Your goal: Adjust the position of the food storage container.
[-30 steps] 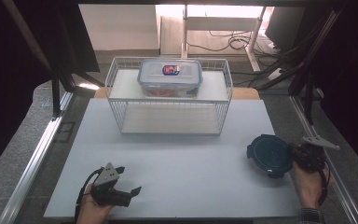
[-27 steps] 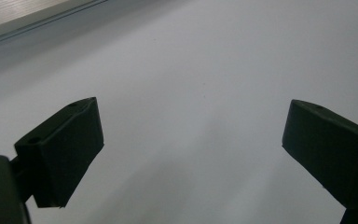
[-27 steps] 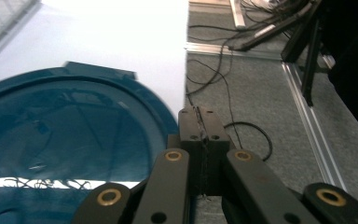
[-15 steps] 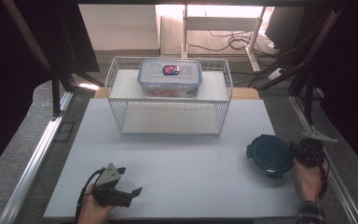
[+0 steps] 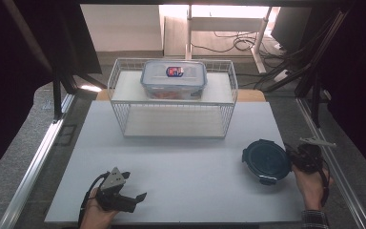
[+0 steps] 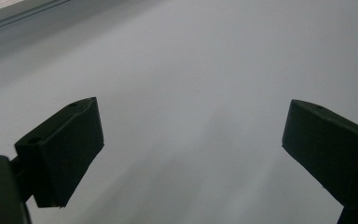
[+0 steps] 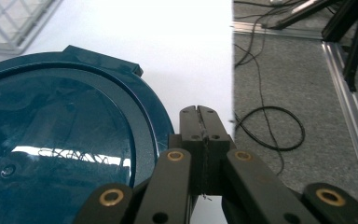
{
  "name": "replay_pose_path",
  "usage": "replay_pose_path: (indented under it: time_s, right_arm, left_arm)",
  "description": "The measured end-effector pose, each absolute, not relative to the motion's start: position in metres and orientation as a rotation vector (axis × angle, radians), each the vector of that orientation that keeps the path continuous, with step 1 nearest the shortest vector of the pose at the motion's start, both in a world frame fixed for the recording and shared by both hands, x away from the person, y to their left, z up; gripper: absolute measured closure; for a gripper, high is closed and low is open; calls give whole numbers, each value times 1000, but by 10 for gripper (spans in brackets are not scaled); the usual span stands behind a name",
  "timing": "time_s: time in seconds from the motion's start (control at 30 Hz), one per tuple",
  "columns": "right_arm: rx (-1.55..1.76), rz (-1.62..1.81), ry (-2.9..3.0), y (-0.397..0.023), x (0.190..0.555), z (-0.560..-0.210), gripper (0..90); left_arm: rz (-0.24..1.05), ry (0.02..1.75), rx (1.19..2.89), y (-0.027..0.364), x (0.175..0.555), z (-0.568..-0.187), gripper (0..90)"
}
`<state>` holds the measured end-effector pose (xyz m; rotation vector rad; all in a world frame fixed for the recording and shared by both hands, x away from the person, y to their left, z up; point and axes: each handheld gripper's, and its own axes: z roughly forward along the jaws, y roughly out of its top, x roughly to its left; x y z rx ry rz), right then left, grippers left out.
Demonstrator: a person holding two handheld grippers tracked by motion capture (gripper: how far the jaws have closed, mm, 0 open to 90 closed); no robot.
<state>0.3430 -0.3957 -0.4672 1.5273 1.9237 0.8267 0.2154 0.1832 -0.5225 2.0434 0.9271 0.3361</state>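
The right gripper [image 7: 198, 111] has edged in since a moment ago and now sits with its jaws pressed together on nothing, the round blue lid [image 7: 60, 135] lying flat just to its left. That suggests a nudge or re-approach rather than a grasp. The left gripper [image 6: 191, 140] rests wide open and empty.

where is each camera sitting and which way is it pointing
high view: above the person's side, facing forward and down on the table, rack and box; forearms, left gripper and right gripper show.
left gripper view: on the left gripper, looking along its open fingers at bare table.
right gripper view: on the right gripper, fingers shut, beside the lid, floor beyond.
shared: the lid shows in the high and right gripper views.
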Motion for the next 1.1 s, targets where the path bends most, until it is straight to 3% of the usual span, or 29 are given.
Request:
replay_pose_path:
  time_s: [0.63,1.1]
  right_arm:
    - [1381,885,2098,-332,333,-470,897]
    - [1476,803,2074,-341,312,-473,895]
  left_arm:
    - [327,919,2052,182,215,-523,49]
    - [328,913,2058,181,215,-522,49]
